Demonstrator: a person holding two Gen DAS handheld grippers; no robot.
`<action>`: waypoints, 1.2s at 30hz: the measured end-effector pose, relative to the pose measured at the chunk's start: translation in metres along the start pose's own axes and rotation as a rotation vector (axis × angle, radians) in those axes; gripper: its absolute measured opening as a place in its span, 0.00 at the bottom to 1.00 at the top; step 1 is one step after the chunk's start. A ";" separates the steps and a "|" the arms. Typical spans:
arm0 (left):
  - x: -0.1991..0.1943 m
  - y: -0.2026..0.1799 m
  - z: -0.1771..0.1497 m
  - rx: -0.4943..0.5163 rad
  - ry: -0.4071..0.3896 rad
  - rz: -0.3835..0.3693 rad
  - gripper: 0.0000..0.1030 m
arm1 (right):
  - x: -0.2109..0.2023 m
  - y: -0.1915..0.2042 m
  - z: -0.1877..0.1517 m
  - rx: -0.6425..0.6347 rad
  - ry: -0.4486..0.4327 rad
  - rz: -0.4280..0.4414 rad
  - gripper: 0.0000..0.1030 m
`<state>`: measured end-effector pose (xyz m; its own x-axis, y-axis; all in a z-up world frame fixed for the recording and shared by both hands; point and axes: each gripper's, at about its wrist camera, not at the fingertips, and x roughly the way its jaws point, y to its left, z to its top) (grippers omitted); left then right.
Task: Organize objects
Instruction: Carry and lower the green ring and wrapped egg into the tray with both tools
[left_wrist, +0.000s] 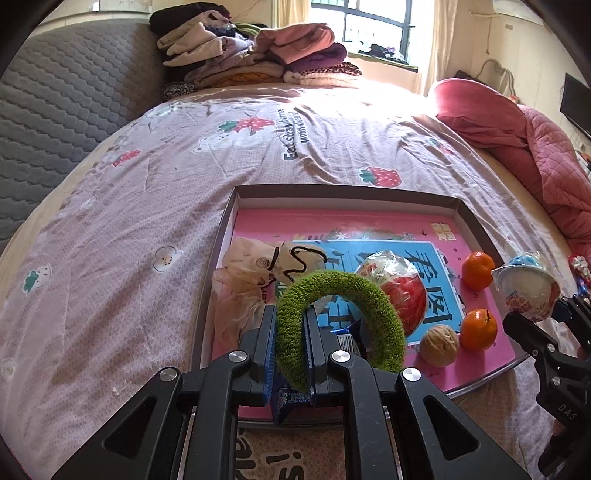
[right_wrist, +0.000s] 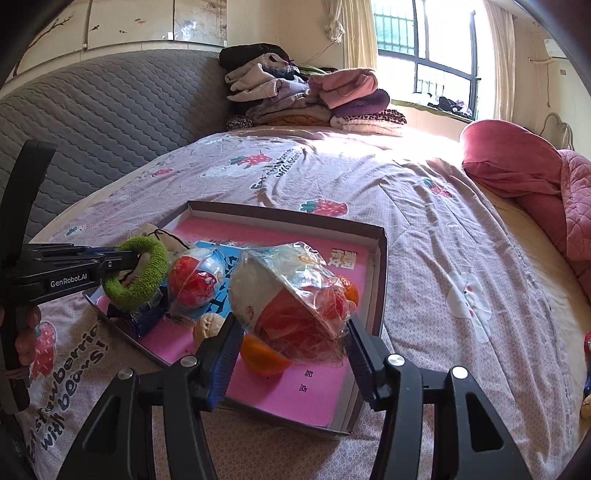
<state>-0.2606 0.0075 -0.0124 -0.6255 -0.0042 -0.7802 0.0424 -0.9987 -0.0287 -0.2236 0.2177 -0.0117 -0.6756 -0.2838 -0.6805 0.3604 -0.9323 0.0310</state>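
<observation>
Tangerines (left_wrist: 478, 270) — two, boxed; left claw (left_wrist: 290, 345) clenching ring (left_wrist: 343, 321) — right claw (right_wrist: 291, 345) clasping egg (right_wrist: 291, 314).

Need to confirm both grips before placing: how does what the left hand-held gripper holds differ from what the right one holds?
The left hand-held gripper pinches a green fuzzy ring, nearly shut; the right hand-held gripper spans a wrapped egg-shaped toy, jaws wide. The ring is soft and open-centred; the toy is solid, red-and-white, in crinkly plastic. Both hang above the pink-lined box.
</observation>
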 end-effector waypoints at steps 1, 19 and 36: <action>0.002 0.000 -0.001 0.001 0.004 0.003 0.13 | 0.003 -0.001 -0.001 0.005 0.007 -0.002 0.53; 0.002 0.000 -0.013 -0.007 0.009 -0.010 0.36 | 0.014 -0.001 -0.007 0.032 0.055 -0.026 0.54; -0.014 -0.002 -0.016 -0.010 -0.016 -0.018 0.50 | 0.012 -0.001 -0.006 0.025 0.068 -0.066 0.57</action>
<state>-0.2391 0.0100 -0.0118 -0.6388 0.0134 -0.7692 0.0385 -0.9980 -0.0493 -0.2278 0.2172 -0.0244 -0.6516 -0.2069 -0.7299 0.3002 -0.9539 0.0023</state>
